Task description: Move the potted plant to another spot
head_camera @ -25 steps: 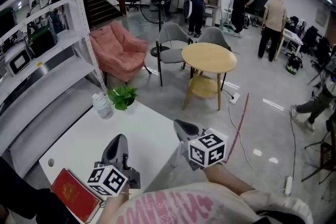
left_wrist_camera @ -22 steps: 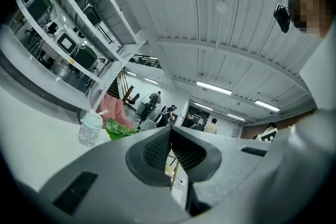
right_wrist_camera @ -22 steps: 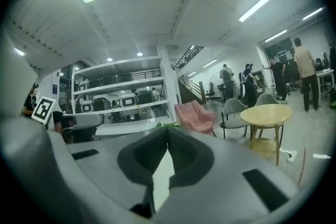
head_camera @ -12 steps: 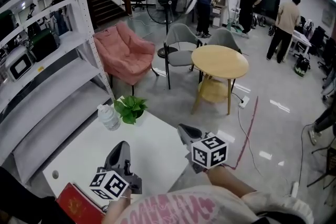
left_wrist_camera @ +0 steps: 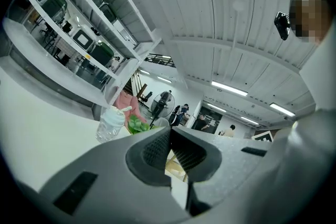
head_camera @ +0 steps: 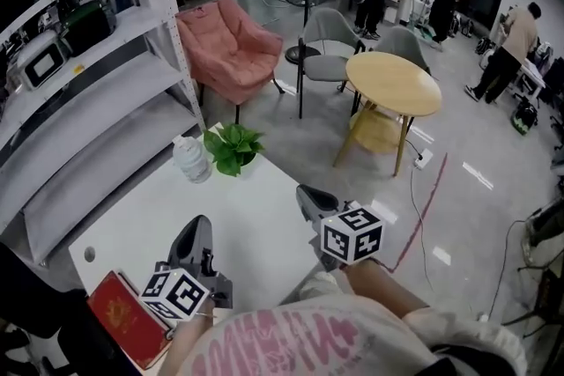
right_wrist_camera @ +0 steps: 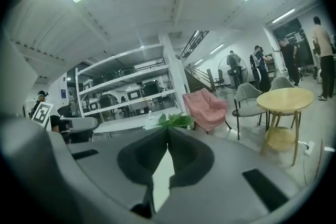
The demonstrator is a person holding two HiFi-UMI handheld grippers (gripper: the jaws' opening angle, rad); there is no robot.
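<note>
Potted plant (head_camera: 234, 147) upright, leaves up, beside bottle (head_camera: 191, 161); left tongs (head_camera: 197, 226), right tongs (head_camera: 305, 193) closed, empty.

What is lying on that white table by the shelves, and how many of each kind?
potted plant: 1
plastic bottle: 1
red booklet: 1
Total: 3

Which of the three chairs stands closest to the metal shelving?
The pink armchair, right beside the shelving; the two grey chairs sit farther off by the round wooden table.
</note>
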